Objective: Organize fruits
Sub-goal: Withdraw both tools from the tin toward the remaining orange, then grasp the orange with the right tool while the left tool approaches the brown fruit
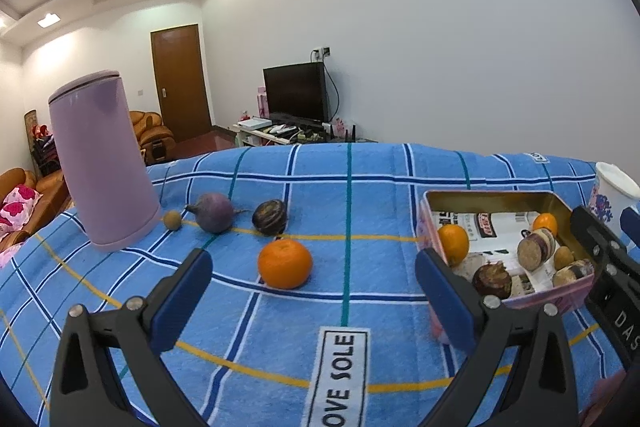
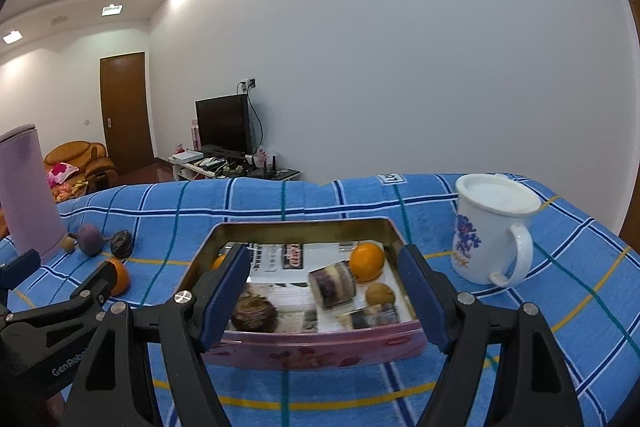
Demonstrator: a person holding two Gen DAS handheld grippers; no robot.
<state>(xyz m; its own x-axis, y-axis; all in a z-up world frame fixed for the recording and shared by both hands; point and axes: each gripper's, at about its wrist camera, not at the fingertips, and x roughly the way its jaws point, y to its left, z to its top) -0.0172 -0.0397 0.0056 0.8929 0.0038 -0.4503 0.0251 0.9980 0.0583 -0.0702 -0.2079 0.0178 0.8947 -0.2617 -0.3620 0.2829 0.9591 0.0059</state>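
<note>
A pink tin box [image 1: 560, 301] [image 2: 316, 347] sits on the blue plaid cloth and holds several fruits, among them an orange [image 2: 367, 261], a dark round fruit [image 2: 254, 314] and a small brown fruit [image 2: 380, 293]. Loose on the cloth to its left lie an orange [image 1: 285, 263], a dark purple fruit [image 1: 270, 217], a purple round fruit [image 1: 214, 213] and a small brown fruit [image 1: 173, 219]. My left gripper [image 1: 312, 295] is open and empty, just in front of the loose orange. My right gripper [image 2: 324, 291] is open and empty over the near side of the box.
A tall lilac cylinder [image 1: 106, 163] stands at the left by the loose fruits. A white mug with blue flowers [image 2: 490, 233] stands right of the box. The cloth [image 1: 348, 307] drops off at the far edge. A living room lies beyond.
</note>
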